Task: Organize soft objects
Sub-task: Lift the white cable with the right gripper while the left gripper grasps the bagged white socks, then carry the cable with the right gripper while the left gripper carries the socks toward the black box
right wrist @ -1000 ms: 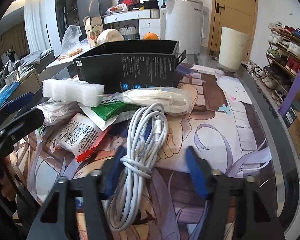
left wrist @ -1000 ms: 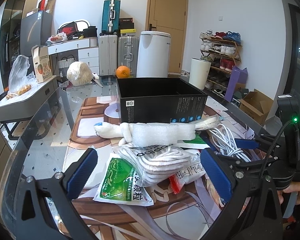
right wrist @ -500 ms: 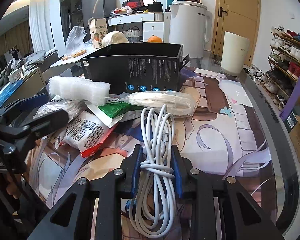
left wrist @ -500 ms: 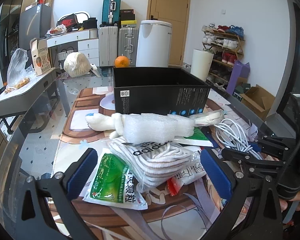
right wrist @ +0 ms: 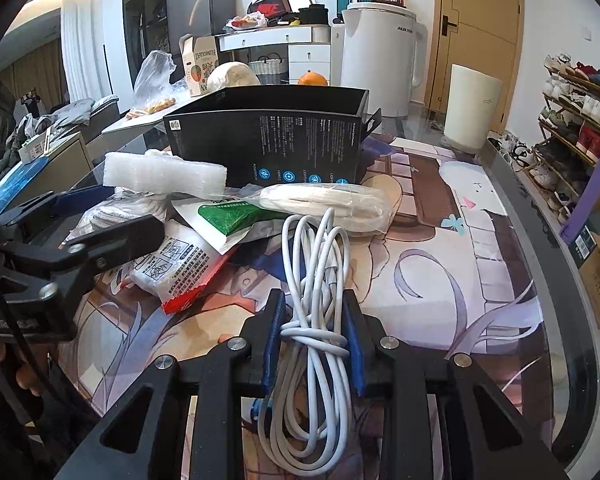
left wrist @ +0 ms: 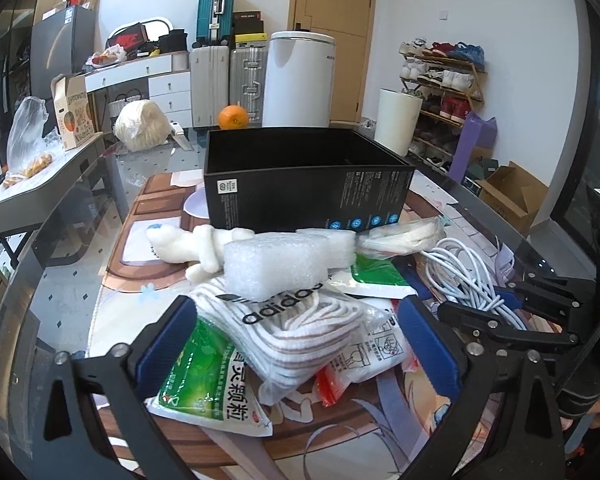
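Now | right gripper (right wrist: 313, 344): has been closed on the coiled white charging cable (right wrist: 314, 280), lifted off the printed mat | left gripper (left wrist: 296, 344): spread wide around bagged white striped socks (left wrist: 300, 328) | open black cardboard box (left wrist: 300, 176) judged next.

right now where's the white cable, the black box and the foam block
white cable (right wrist: 314, 276), right wrist view, on the strands between the blue pads
black box (left wrist: 308, 200), left wrist view, on its near wall
foam block (left wrist: 276, 264), left wrist view, on its front face
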Tool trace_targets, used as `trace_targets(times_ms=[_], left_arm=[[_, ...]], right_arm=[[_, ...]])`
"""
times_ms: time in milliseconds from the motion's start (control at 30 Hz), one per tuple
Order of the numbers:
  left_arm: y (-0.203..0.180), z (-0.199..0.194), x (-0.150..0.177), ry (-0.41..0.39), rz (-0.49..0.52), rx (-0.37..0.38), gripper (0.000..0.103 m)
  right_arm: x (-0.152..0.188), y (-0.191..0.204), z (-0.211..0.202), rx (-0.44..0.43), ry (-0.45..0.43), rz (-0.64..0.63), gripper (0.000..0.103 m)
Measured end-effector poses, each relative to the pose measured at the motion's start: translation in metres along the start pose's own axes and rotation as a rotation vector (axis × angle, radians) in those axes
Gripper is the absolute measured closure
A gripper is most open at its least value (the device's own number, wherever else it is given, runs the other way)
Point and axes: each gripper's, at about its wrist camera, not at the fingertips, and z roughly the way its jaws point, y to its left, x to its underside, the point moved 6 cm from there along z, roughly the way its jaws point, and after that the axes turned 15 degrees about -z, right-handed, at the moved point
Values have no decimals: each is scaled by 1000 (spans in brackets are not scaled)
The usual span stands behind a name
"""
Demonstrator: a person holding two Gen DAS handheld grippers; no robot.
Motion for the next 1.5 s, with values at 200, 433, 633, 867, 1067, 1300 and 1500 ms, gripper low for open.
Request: trace_targets(times_ms=[200,433,633,867,1067,1300,1500], left_arm=[[-1,-1,3,-2,24,4,36],[6,-10,2,-17,-14,47,58],[14,-22,1,-51,-37,61,59],[20,-42,-7,-117,-63,73,60],[19,-57,-13,-161,-60,91,59],[9,-65,-17,-179,-38,114,59],[2,-69,-22,-189,-25,124,59]], right_arm=[[0,0,0,0,-2,0,75],[-1,1,1,-1,-3,-1,75],[-2,2,-3,-1,-20,-4,75],[-8,-6,-22,19,-83,13,75],[-17,-8,-41,36,-137,6,75],[-25,-4,-56,36,-173,-17,75],[-31,-2,-65,36,-202,-39,75]])
